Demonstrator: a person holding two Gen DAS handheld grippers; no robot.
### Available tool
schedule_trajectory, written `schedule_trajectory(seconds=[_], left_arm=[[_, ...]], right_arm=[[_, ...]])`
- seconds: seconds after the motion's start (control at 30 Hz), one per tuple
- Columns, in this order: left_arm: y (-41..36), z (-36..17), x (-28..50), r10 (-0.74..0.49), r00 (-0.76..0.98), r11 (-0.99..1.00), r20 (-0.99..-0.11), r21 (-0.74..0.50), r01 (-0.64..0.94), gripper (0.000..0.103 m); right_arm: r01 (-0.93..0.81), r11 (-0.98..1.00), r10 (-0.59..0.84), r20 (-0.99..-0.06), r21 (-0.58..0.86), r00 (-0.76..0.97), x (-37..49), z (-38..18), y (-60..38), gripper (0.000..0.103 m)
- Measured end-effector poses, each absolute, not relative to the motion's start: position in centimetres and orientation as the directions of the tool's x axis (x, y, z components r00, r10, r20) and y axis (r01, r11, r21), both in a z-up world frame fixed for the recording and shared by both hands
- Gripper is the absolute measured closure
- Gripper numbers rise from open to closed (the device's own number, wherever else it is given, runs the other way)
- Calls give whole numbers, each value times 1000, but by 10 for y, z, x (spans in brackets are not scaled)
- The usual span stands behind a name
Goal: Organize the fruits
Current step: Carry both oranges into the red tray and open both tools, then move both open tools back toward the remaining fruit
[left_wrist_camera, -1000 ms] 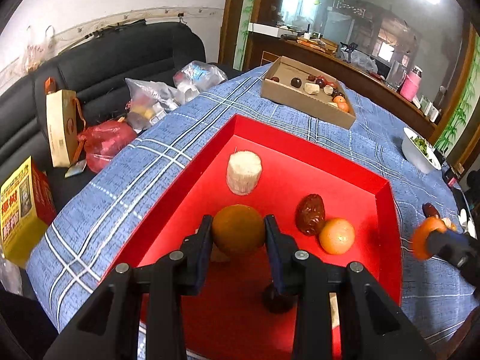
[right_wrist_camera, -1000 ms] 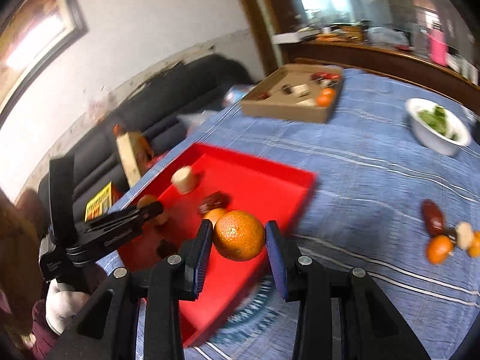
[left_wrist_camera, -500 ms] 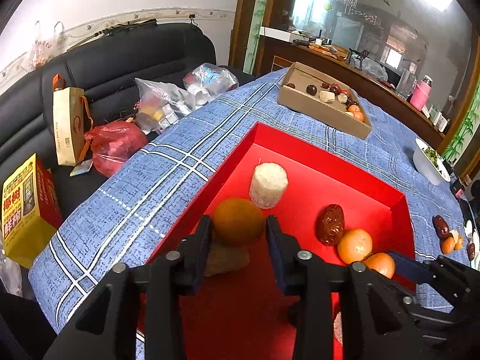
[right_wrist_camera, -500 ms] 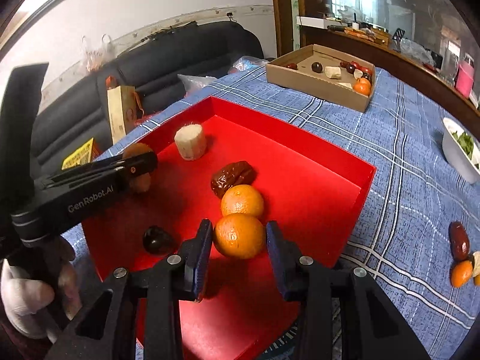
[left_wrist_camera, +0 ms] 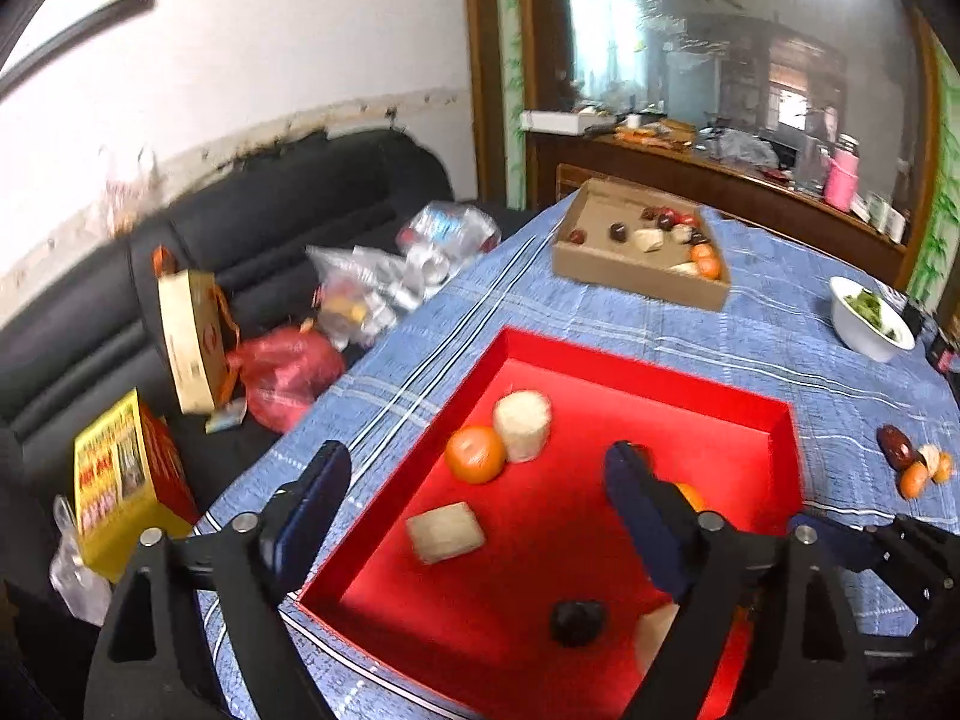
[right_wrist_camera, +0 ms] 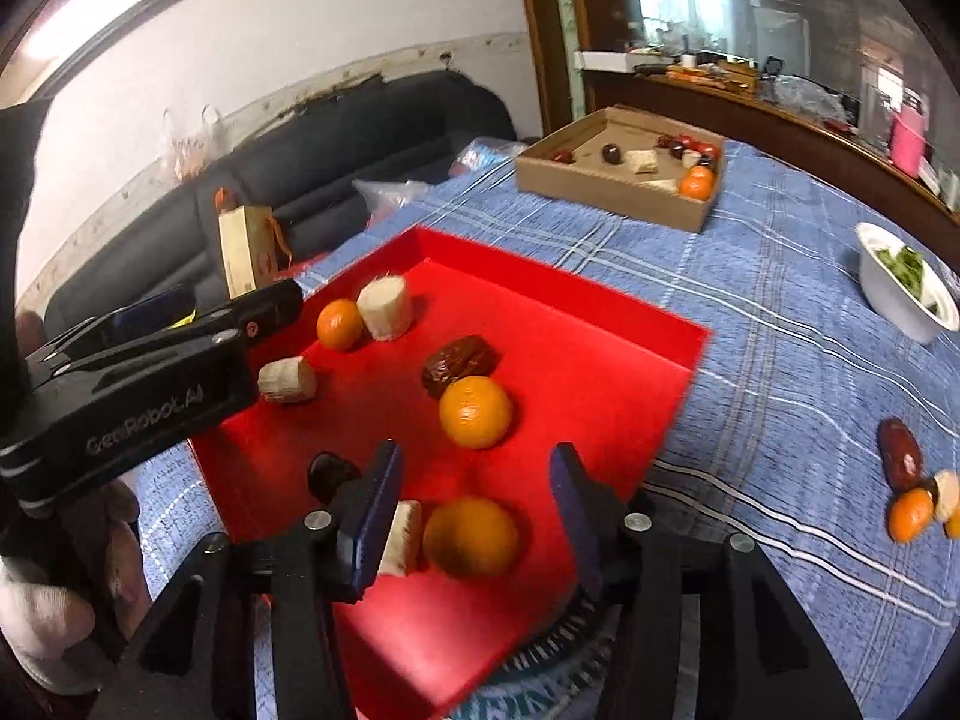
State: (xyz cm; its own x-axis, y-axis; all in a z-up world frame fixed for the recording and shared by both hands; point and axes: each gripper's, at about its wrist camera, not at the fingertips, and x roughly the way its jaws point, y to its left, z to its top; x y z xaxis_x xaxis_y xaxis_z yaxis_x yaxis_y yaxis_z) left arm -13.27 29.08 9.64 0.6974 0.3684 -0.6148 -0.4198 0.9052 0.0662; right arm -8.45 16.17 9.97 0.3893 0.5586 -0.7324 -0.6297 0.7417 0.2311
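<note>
A red tray (left_wrist_camera: 648, 360) (right_wrist_camera: 600, 300) lies on the blue checked tablecloth. It holds three oranges (left_wrist_camera: 475, 453) (right_wrist_camera: 476, 411) (right_wrist_camera: 471, 536), a date (right_wrist_camera: 459, 356), a dark fruit (left_wrist_camera: 577, 621) (right_wrist_camera: 329, 474) and pale cut pieces (left_wrist_camera: 522, 425) (left_wrist_camera: 444, 531) (right_wrist_camera: 384, 306) (right_wrist_camera: 287, 380). My left gripper (left_wrist_camera: 480, 504) is open and empty over the tray's near left. My right gripper (right_wrist_camera: 474, 498) is open just above the nearest orange. The left gripper's body shows in the right wrist view (right_wrist_camera: 138, 384).
A cardboard box (left_wrist_camera: 639, 243) (right_wrist_camera: 624, 165) with fruits stands at the far side. A white bowl (left_wrist_camera: 870, 318) (right_wrist_camera: 906, 291) is at the right. Loose fruits (left_wrist_camera: 915, 462) (right_wrist_camera: 912, 492) lie on the cloth to the right. A black sofa (left_wrist_camera: 120, 300) with bags is left.
Both grippers opened. The left let go of its orange, now beside the pale cylinder. The right let go of its orange, now on the tray's near part. Both grippers drew back.
</note>
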Motion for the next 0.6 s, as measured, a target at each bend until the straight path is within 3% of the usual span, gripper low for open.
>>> schedule_trajectory(seconds=[0.6], left_arm=[[185,134,-147,305,774,952,-555,154,-265,17]], right_arm=[[-438,830,544,-676,347,497,-105,106,28,38]])
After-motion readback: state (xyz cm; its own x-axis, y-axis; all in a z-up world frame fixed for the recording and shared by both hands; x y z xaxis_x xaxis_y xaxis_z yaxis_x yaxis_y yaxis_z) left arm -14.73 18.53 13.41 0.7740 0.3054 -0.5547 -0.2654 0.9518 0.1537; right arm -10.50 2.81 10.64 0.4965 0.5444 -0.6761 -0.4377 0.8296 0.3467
